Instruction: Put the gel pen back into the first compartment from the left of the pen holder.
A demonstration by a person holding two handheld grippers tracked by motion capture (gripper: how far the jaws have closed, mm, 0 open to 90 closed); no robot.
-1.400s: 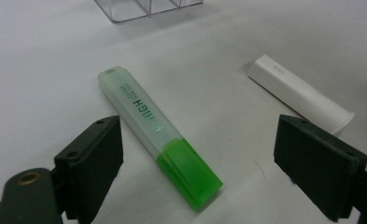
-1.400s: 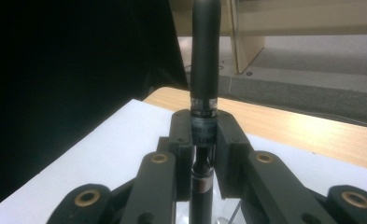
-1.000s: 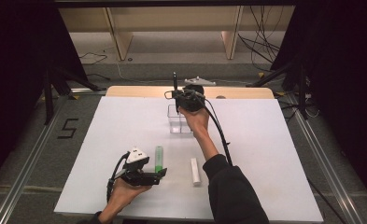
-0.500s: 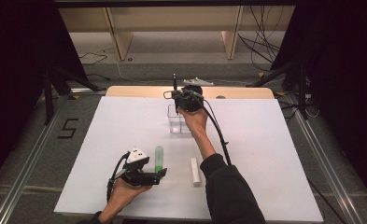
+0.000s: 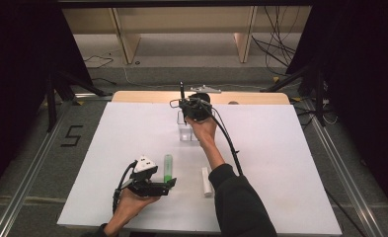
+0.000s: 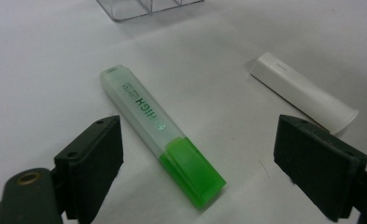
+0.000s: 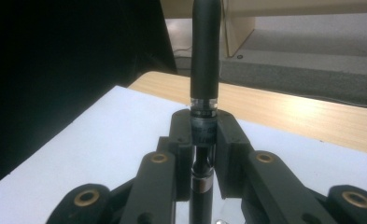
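Observation:
My right gripper [image 5: 187, 104] is shut on a black pen [image 7: 204, 60] that stands upright between its jaws, held above a clear plastic organiser box [image 5: 187, 129] at the far middle of the white table. The pen [image 5: 181, 91] pokes up over the gripper. My left gripper [image 5: 169, 185] rests near the front edge, open, its fingers [image 6: 95, 158] on either side of the near end of a green highlighter [image 6: 165, 135] without touching it. The highlighter [image 5: 168, 167] lies flat on the table.
A white capped tube [image 5: 207, 181] lies right of the highlighter, also seen as a white tube [image 6: 302, 93]. The white sheet [image 5: 290, 163] covers the table, with a wooden strip [image 5: 251, 98] at the far edge. Cables trail from both grippers.
The right gripper with the pen has shifted only slightly above the clear box. The left gripper stays where it was.

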